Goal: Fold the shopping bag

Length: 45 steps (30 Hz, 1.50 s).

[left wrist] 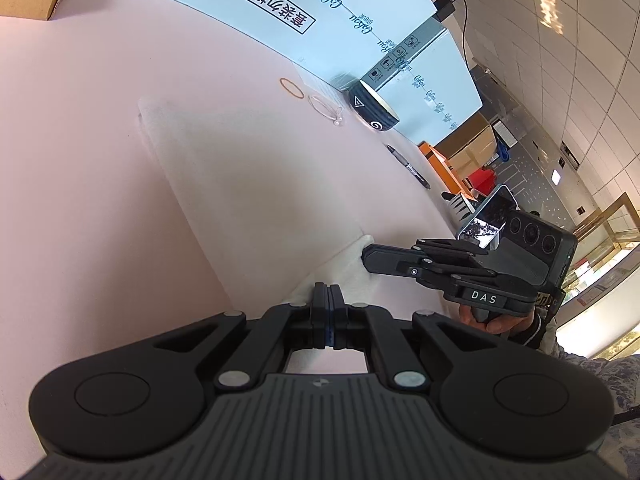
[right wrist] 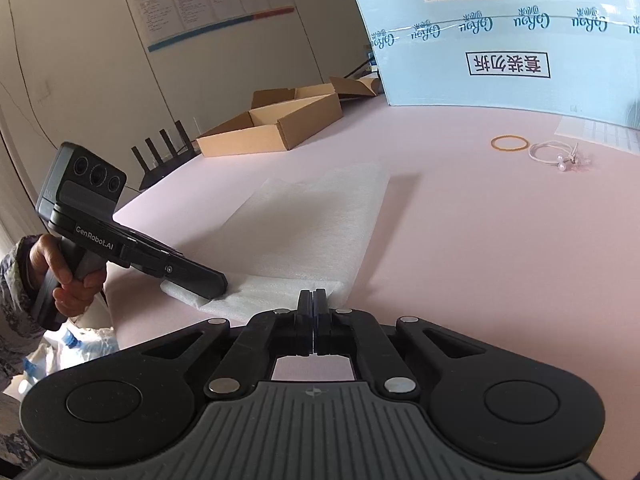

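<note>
White shopping bag [right wrist: 320, 216] lies flat, near end folded.

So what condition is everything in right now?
White fabric shopping bag: flat on the pink table, near edge folded over.
Left gripper: shut on the bag's near edge.
Right gripper: shut at that edge.
Brown cardboard box: open.
Dark patterned bowl: upright.

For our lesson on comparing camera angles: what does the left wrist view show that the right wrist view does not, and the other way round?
Only the left wrist view: a dark blue bowl and a black pen.
Only the right wrist view: open cardboard boxes and a wall chart.
Both: the white shopping bag on the pink table, an orange rubber band, a white pearl hair tie, the light blue carton, and the shut left gripper and right gripper at the bag's near edge.
</note>
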Each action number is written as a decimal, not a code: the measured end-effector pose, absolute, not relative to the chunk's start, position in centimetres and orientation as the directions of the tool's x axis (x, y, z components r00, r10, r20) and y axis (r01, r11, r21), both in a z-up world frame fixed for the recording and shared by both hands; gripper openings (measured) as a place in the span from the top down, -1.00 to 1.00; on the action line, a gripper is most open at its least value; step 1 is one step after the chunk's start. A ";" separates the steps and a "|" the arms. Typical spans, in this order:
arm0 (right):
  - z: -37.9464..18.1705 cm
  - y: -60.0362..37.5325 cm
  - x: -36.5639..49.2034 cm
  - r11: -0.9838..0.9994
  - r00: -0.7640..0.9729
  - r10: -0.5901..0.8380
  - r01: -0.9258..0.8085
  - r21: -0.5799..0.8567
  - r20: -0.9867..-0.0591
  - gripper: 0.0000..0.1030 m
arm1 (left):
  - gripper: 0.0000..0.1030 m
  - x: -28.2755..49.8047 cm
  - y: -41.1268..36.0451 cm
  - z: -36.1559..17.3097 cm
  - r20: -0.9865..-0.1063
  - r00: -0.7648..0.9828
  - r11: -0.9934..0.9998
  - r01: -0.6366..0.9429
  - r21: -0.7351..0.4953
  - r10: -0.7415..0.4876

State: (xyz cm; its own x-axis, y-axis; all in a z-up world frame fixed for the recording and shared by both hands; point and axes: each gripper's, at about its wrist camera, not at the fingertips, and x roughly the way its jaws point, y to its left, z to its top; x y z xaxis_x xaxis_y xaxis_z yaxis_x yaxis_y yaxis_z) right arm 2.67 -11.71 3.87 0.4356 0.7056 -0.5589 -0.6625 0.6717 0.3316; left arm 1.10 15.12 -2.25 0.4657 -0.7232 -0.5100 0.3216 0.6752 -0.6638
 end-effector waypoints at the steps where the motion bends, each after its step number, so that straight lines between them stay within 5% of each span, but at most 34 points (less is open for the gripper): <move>1: 4.0 -11.4 2.4 0.676 0.445 0.693 -0.675 0.297 -0.567 1.00 | 0.96 0.9 15.2 -2.1 -0.517 0.469 0.683 0.321 -0.656 -0.716; 11: 4.4 -9.5 -0.4 0.612 0.517 0.644 -0.790 -0.026 -0.563 0.94 | 0.96 0.4 16.1 -1.7 -0.541 0.482 0.703 0.266 -0.660 -0.690; 14: 5.0 -9.4 -2.0 0.552 0.545 0.649 -0.818 -0.165 -0.531 0.77 | 0.96 0.7 16.0 -1.6 -0.550 0.479 0.710 0.263 -0.654 -0.684; 20: 4.6 -9.0 -6.1 0.287 0.660 0.586 -0.712 -0.641 -0.470 0.75 | 0.96 1.0 16.0 -1.2 -0.574 0.469 0.727 0.267 -0.632 -0.671; 24: 2.4 -9.0 -7.3 0.029 0.678 0.568 -0.583 -0.812 -0.466 0.75 | 0.96 1.3 15.9 -1.0 -0.588 0.453 0.733 0.278 -0.620 -0.670; 28: 1.0 -8.7 -7.2 -0.090 0.691 0.578 -0.476 -0.875 -0.435 0.66 | 0.96 1.5 15.7 -0.8 -0.601 0.441 0.739 0.290 -0.608 -0.667; 30: 0.5 -8.6 -7.1 -0.130 0.678 0.608 -0.430 -0.894 -0.414 0.36 | 0.96 1.5 15.7 -0.7 -0.603 0.438 0.740 0.294 -0.604 -0.666; 40: -0.4 -7.6 -7.1 -0.297 0.663 0.605 -0.326 -0.898 -0.441 0.57 | 0.96 1.6 15.7 -0.6 -0.609 0.423 0.740 0.318 -0.593 -0.671; 45: -0.4 -8.0 -7.8 -0.351 0.661 0.602 -0.285 -0.892 -0.448 0.50 | 0.96 1.9 15.6 -0.6 -0.616 0.408 0.738 0.332 -0.587 -0.674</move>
